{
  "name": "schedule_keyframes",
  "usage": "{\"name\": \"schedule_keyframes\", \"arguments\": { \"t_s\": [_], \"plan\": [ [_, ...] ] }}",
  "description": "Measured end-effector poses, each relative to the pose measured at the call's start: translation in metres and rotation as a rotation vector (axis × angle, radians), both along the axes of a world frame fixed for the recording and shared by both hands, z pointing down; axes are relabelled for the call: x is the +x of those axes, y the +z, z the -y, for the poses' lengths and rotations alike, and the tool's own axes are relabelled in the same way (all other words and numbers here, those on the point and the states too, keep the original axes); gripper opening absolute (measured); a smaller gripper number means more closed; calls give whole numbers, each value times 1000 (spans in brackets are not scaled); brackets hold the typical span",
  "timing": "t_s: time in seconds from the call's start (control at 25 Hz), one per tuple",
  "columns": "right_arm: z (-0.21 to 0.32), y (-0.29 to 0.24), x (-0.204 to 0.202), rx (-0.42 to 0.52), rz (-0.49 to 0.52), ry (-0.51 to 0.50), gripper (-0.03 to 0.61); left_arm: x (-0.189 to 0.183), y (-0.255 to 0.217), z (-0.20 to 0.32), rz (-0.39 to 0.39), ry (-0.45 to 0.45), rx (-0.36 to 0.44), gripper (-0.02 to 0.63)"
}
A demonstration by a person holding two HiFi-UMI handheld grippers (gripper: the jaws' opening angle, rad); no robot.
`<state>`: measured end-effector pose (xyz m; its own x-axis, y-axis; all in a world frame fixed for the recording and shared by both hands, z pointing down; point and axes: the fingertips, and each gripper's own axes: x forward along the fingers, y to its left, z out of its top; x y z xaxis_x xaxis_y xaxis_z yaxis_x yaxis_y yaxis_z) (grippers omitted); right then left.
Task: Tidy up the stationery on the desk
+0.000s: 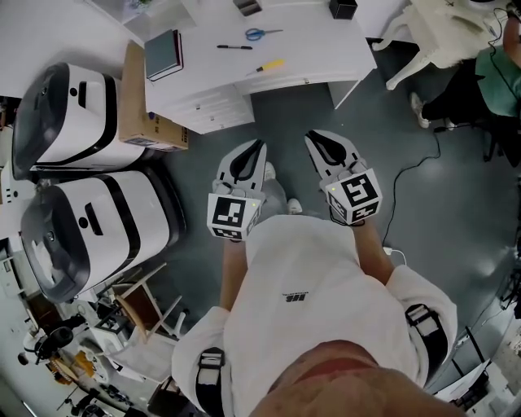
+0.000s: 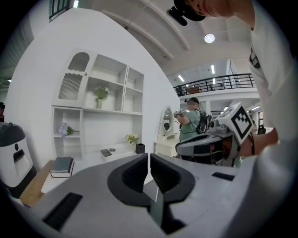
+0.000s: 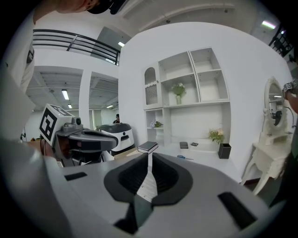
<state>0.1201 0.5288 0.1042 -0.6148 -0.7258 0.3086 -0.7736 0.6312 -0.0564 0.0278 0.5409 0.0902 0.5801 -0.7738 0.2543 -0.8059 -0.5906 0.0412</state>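
Note:
The white desk point(image 1: 309, 41) stands ahead of me, beyond a strip of grey floor. On it lie a dark notebook point(image 1: 165, 54), blue scissors point(image 1: 262, 33), a black pen point(image 1: 234, 47) and a yellow-handled tool point(image 1: 270, 64); a black pen holder point(image 1: 343, 8) stands at the far edge. My left gripper point(image 1: 254, 151) and right gripper point(image 1: 317, 143) hover side by side over the floor, short of the desk, both shut and holding nothing. The left gripper view shows its jaws point(image 2: 149, 156) closed, the notebook point(image 2: 61, 165) far off. The right gripper point(image 3: 149, 155) points at the notebook point(image 3: 148, 147) and scissors point(image 3: 185, 157).
A cardboard box point(image 1: 140, 106) leans against the desk's left side. Two white-and-black machines point(image 1: 69, 114) point(image 1: 89, 228) stand at the left, a wooden stool point(image 1: 146, 305) below them. A white chair point(image 1: 440, 32) and a seated person point(image 1: 496, 77) are at the upper right.

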Motion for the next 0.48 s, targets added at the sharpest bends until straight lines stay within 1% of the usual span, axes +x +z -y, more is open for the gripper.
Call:
{"name": "schedule_keyframes", "arguments": {
  "t_s": [0.16, 0.48],
  "plan": [
    [35, 6, -7, -18, -14, 13, 14, -10, 5, 36, -2, 17, -15, 0],
    [105, 20, -36, -44, -50, 45, 14, -36, 22, 110, 2, 66, -54, 0]
  ]
}}
